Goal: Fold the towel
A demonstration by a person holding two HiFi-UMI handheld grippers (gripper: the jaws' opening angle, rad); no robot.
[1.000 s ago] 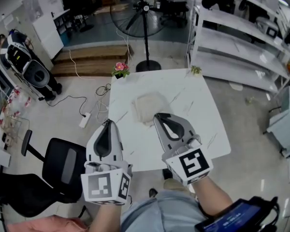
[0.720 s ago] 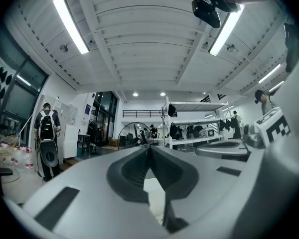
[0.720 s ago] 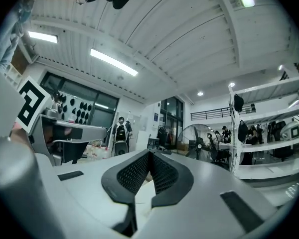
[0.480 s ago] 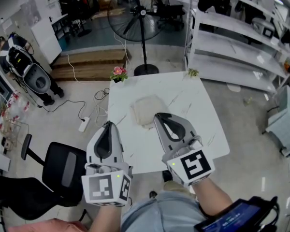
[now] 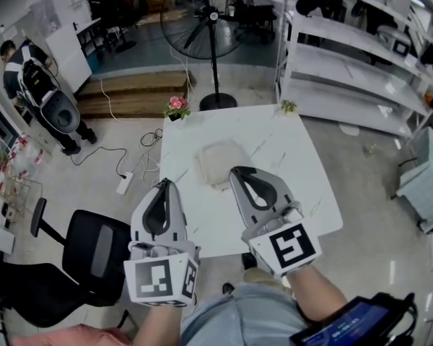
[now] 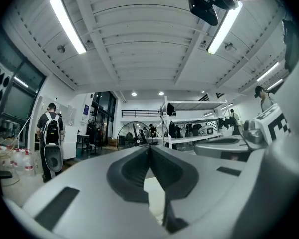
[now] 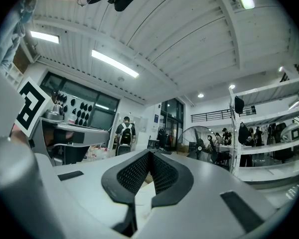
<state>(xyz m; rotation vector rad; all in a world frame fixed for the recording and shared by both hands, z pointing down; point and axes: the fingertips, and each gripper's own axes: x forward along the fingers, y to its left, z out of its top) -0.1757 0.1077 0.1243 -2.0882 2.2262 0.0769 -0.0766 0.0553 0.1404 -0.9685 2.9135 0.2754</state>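
Head view, looking steeply down. White shelving rack (image 5: 346, 71) from 12 to 3 o'clock. Square white marble-look table (image 5: 289, 157) at centre. Black office chair (image 5: 94, 251) at the table's 8 o'clock. Black pedestal fan (image 5: 209, 31) at 12 o'clock, beyond the table's far edge. Left gripper (image 5: 163, 184) at 7 o'clock and right gripper (image 5: 238, 171) at 5 o'clock, both grey, held level over the table's near side, each with jaws pressed together and nothing between them. Beige towel (image 5: 218, 161), a rough folded square, flat on the table just past centre toward 12 o'clock. Right gripper's tip overlapping its near edge in this view, left gripper's tip apart at its 8 o'clock. Small pink flowers (image 5: 177, 107) at the table's 11 o'clock corner.
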